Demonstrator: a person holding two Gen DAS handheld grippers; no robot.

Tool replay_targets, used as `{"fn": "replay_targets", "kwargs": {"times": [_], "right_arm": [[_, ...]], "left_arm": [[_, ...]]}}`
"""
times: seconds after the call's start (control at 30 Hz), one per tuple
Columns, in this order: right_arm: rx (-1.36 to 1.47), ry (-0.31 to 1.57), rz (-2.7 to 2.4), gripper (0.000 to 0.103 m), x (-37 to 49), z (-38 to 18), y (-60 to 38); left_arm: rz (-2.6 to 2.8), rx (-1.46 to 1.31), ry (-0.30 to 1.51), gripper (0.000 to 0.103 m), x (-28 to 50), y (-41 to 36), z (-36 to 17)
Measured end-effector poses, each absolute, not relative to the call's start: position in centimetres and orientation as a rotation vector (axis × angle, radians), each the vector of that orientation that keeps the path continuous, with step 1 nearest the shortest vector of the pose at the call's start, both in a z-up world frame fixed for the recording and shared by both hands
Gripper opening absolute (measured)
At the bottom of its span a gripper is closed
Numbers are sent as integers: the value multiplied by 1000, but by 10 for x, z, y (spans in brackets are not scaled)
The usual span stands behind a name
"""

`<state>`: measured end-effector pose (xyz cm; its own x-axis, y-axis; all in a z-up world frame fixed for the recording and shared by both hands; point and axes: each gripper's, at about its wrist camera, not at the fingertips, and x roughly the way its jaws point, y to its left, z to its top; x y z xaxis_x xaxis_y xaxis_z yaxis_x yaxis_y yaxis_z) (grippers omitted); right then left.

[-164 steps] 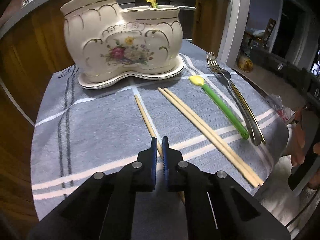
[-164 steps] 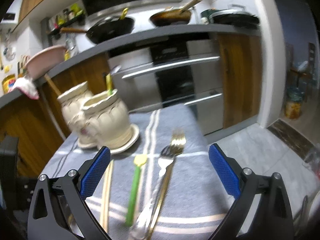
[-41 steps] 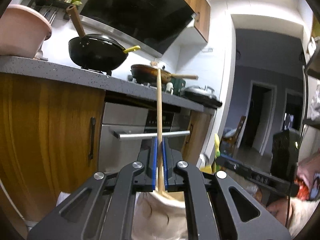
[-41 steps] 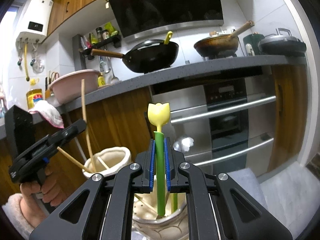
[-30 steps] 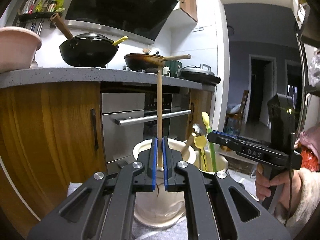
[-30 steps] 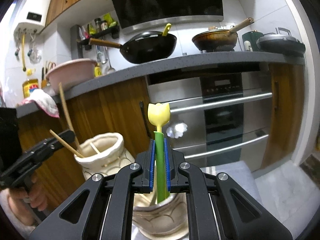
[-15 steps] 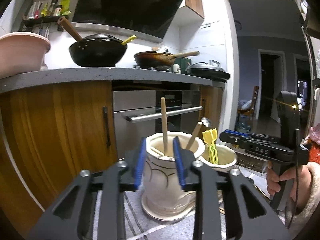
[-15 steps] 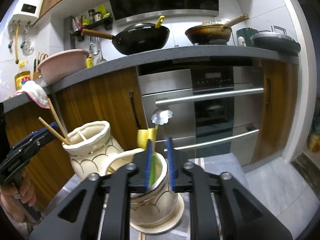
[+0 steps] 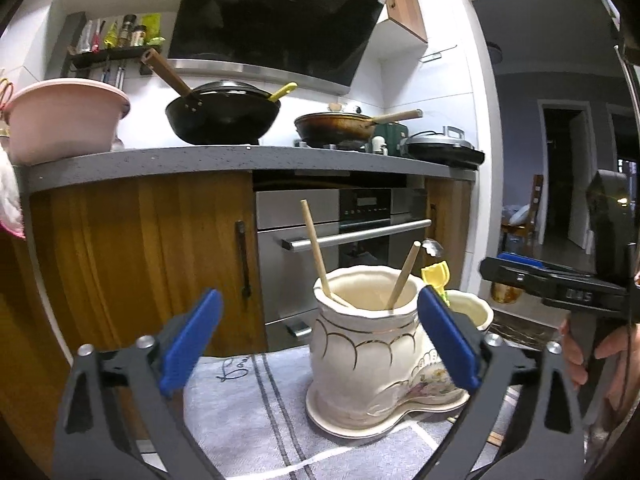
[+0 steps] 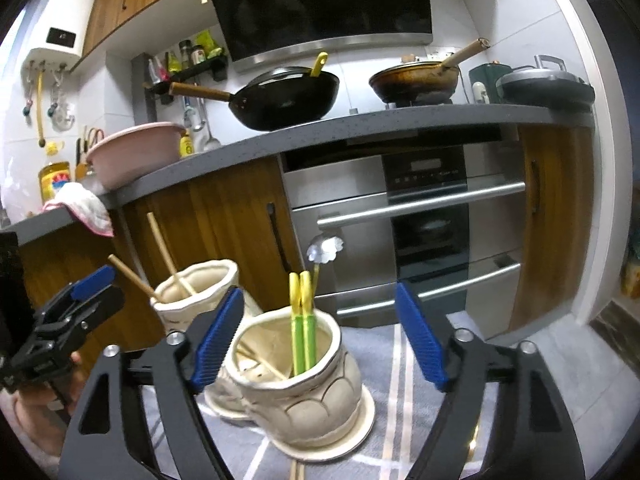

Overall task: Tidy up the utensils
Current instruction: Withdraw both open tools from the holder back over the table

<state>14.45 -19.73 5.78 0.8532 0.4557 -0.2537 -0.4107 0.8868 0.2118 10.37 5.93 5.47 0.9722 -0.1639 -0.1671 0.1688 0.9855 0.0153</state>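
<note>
- The two-cup ceramic holder (image 9: 368, 364) stands on its saucer on the striped cloth (image 9: 248, 408) over the bench. Its taller cup holds two wooden chopsticks (image 9: 318, 254), and its lower cup holds the green-handled utensils (image 10: 302, 328) with yellow heads and a metal spoon (image 10: 324, 250).
- The left tongs (image 9: 320, 340) are released and their jaws are opening wide, nothing between the pads; the taller cup sits beyond them, to the right of centre.
- The right tongs (image 10: 318, 336) are likewise letting go, jaws opening, with the green handles standing free in the lower cup between but not touched by the pads.
- To finish this release well, I judge each hand should back straight up and away, keeping the blue pads clear of the leaning chopsticks and the cup rims so nothing is tipped or dragged out.
- A chopstick end shows on the cloth at the bottom edge of the right view, so I judge more pieces remain to collect.
- A second earlier, both tongs were clenched, the left on a chopstick held upright over the taller cup, the right on a green-handled utensil above the lower cup. Both pieces now rest inside the holder.
</note>
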Motion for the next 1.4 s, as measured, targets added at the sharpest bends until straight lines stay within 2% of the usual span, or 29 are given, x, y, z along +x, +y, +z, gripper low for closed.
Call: {"fn": "replay_targets", "kwargs": {"times": [0.1,0.23,0.97,1.4], "right_arm": [[138,296,451,93,135,59,-196],[140,279,437,95,123,62,-199],[167,327,283,97,70,40,-258],[75,487,196,97,64,6,-267]], "left_arm": [[-145,45,194,97,103,57,50],[-142,62,216,97,101,52,47],[-193,36,317,97,59,33,20],[-235,20,418,97,46,11,0]]}}
